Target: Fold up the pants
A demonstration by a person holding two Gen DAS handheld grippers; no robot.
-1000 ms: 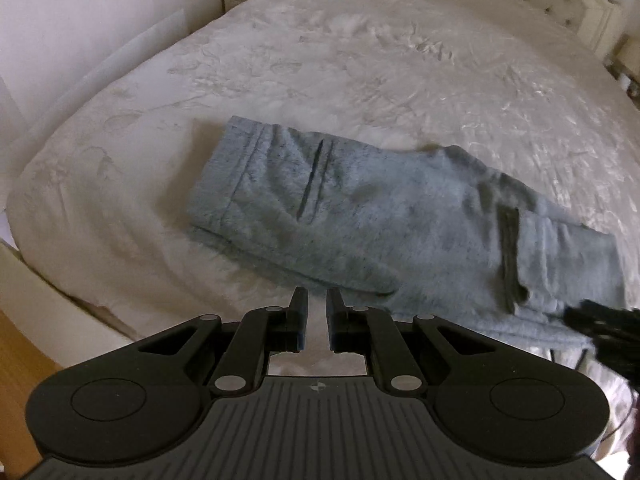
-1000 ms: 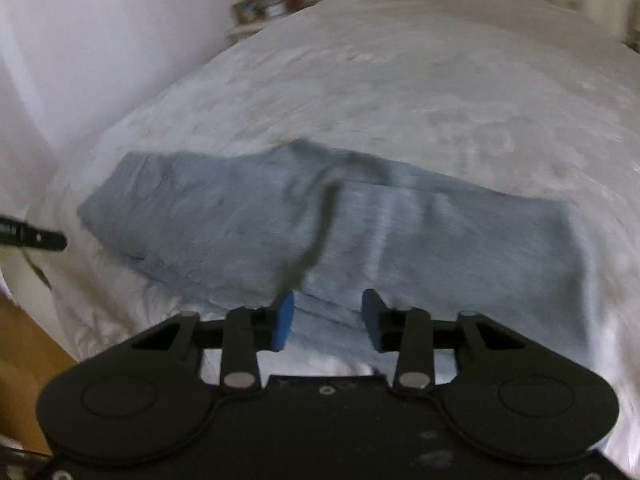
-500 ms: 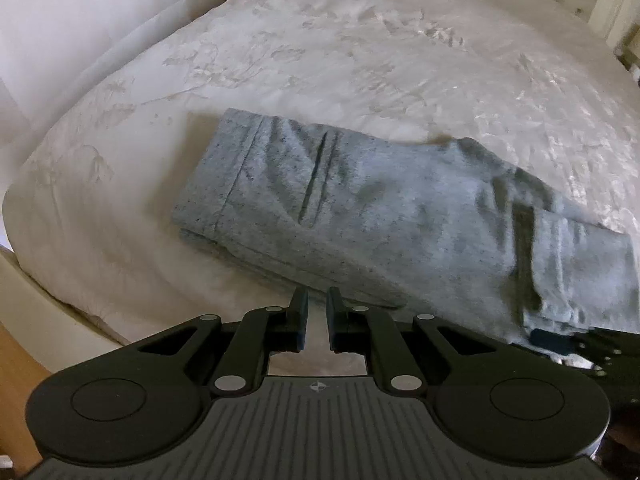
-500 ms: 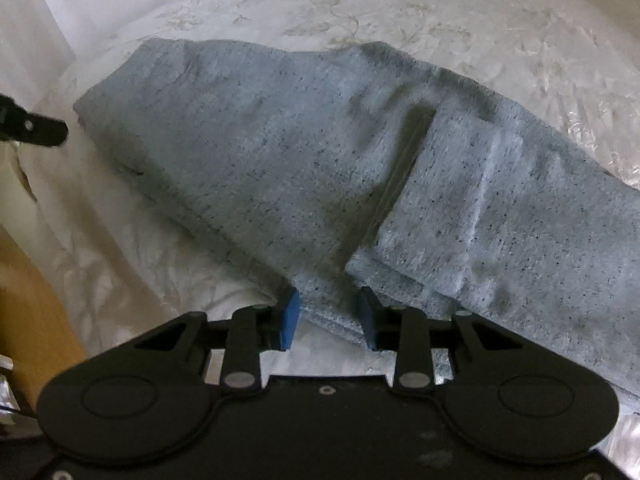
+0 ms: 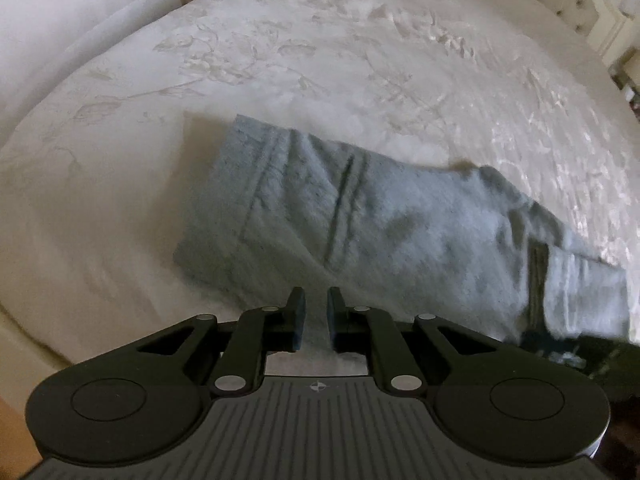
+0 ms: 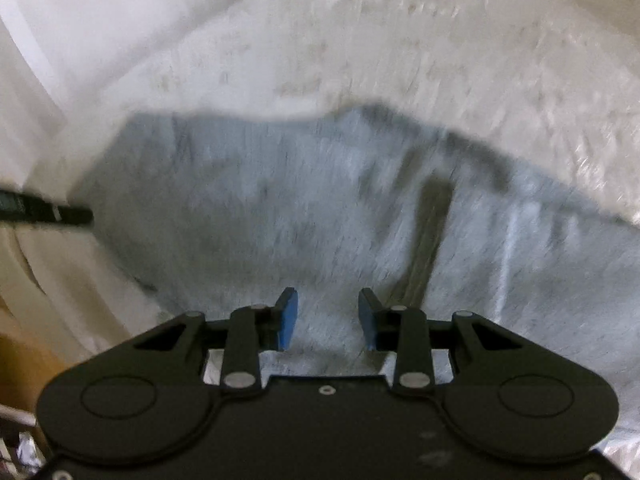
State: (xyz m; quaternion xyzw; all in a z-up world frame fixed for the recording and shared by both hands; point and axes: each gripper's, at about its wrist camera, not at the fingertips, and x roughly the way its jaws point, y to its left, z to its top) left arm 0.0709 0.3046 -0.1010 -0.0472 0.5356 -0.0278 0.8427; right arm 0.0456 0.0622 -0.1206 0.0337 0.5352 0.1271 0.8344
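Dim, soft indoor light in both views. Sheen on the bedspread [image 5: 520,112] at right, so light prob. comes from the right. Left wrist view fairly sharp; pants [image 5: 380,232] a bit soft, dark shadow in their folds. Right wrist view has heavy motion blur: pants [image 6: 300,208] smeared, bedspread [image 6: 440,48] pattern lost. Strong fisheye curve w/ dark corners. Gripper bodies stay sharp, near black.

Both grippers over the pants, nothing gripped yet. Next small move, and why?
Probably lower both onto the near edge of the grey pants and pinch. The left gripper is opening, nothing between its fingers; the right gripper stands open over the cloth. The pants lie folded lengthwise on the bed.
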